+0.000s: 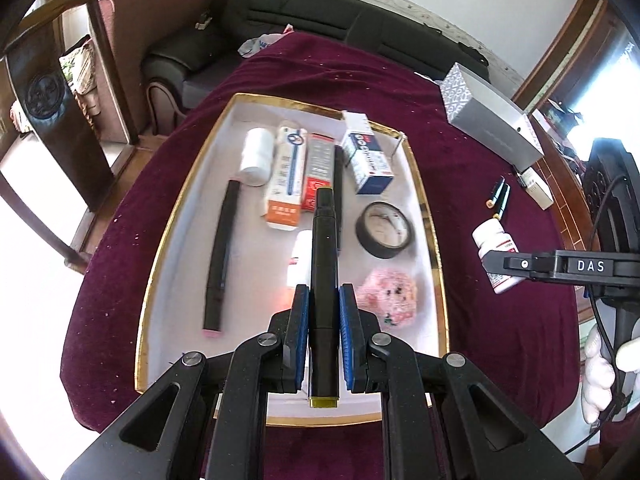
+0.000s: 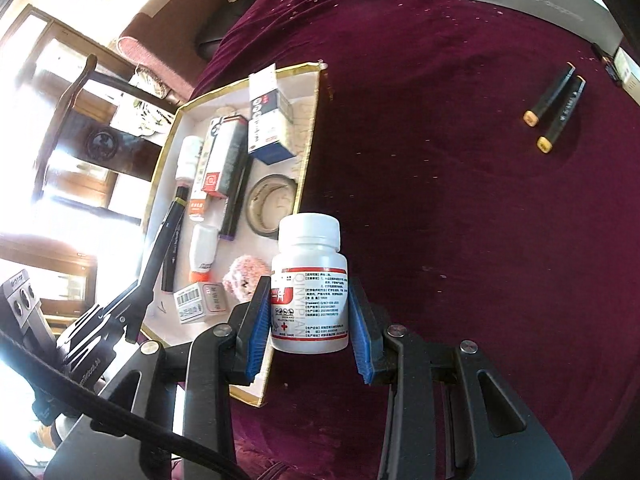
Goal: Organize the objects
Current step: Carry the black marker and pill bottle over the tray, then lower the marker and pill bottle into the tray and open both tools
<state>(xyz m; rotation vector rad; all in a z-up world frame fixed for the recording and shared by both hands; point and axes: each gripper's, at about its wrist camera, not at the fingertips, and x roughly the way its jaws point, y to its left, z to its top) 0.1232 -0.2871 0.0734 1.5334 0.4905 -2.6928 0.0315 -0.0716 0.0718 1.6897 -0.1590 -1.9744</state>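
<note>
- Left gripper [image 1: 323, 320] is clamped on a black marker [image 1: 324, 280] above the gold-rimmed tray [image 1: 436, 240].
- Right gripper [image 2: 310, 320] grips a white pill bottle [image 2: 310, 284] over the maroon table [image 2: 460, 220], beside the tray.

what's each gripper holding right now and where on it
Left gripper clamps a black marker near its lower end; right gripper grips a white pill bottle by its labelled sides.

We read "DAS" in white letters on the black gripper [image 1: 591, 266] at the right, and "QINYIPIAN" running down the white pill bottle [image 2: 309, 288]; other print stays illegible.
</note>
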